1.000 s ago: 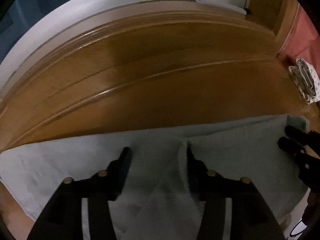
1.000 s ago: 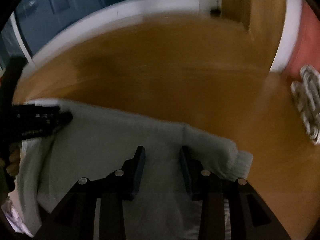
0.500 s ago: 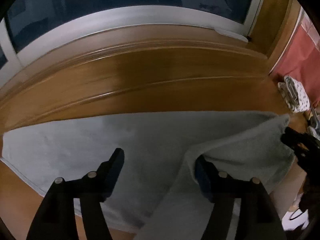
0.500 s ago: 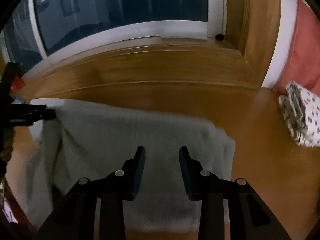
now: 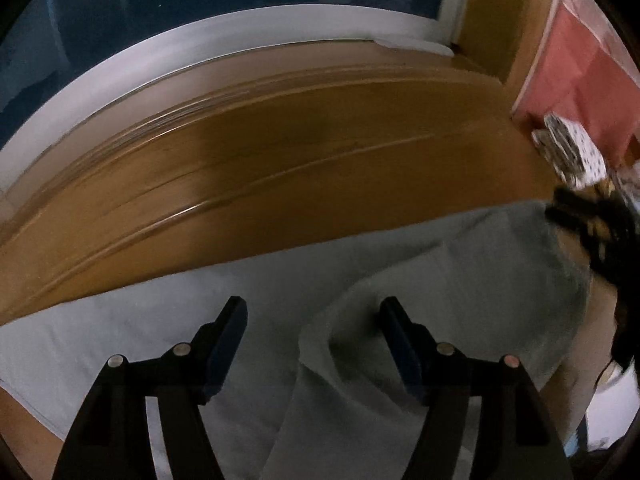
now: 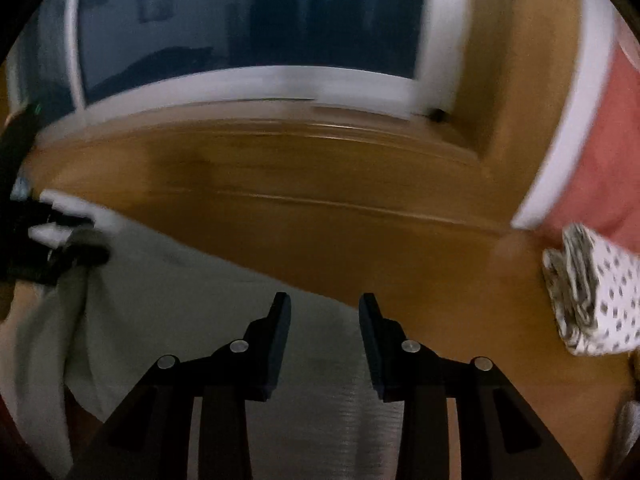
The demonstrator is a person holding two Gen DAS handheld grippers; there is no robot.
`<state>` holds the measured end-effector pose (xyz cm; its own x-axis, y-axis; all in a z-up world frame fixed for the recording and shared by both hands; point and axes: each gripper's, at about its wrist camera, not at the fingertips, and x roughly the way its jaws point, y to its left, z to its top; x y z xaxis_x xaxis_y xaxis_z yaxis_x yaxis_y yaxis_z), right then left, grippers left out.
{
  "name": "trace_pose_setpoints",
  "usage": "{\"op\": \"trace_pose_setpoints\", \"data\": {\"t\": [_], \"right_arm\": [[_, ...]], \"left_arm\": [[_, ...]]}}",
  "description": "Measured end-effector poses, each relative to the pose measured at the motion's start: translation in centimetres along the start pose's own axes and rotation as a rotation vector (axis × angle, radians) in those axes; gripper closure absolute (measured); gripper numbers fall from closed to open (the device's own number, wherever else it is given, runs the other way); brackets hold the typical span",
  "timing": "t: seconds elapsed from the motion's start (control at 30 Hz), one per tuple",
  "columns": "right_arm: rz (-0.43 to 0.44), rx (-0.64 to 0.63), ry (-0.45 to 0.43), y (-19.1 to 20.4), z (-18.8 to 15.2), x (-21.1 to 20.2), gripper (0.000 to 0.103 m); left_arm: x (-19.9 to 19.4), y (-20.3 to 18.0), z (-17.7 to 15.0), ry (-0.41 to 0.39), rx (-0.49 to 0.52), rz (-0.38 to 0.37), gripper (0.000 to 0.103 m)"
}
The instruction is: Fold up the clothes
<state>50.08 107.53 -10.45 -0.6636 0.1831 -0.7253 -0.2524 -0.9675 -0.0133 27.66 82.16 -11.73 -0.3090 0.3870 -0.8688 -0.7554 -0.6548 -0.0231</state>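
A pale grey-green garment point(image 5: 168, 320) lies spread on the wooden floor, with one part folded over itself on the right point(image 5: 460, 288). My left gripper point(image 5: 312, 320) is open above the fold's edge, holding nothing. My right gripper point(image 6: 324, 316) is open over the garment's far edge point(image 6: 180, 280). In the left wrist view the right gripper point(image 5: 576, 212) shows at the garment's right corner. In the right wrist view the left gripper point(image 6: 60, 236) shows at the garment's left corner. Both views are blurred.
A folded white cloth with dark spots point(image 6: 596, 292) lies on the floor at the right, also in the left wrist view point(image 5: 568, 152). A dark window with white frame point(image 5: 240, 32) runs along the back. A pink wall point(image 6: 600, 140) stands right.
Both grippers have lifted and drawn back from the garment. The left gripper's jaws have opened wider. The right part of the garment now lies folded over.
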Motion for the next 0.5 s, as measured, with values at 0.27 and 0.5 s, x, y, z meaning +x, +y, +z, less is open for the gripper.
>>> {"op": "trace_pose_setpoints", "data": {"t": [0.27, 0.5], "right_arm": [[0.079, -0.008, 0.007, -0.6, -1.4, 1.5, 0.067], [0.001, -0.014, 0.018, -0.6, -1.9, 2.3, 0.067]], "left_arm": [[-0.9, 0.9, -1.7, -0.025, -0.04, -0.01, 0.038], [-0.2, 0.2, -1.4, -0.037, -0.045, -0.012, 0.041]]}}
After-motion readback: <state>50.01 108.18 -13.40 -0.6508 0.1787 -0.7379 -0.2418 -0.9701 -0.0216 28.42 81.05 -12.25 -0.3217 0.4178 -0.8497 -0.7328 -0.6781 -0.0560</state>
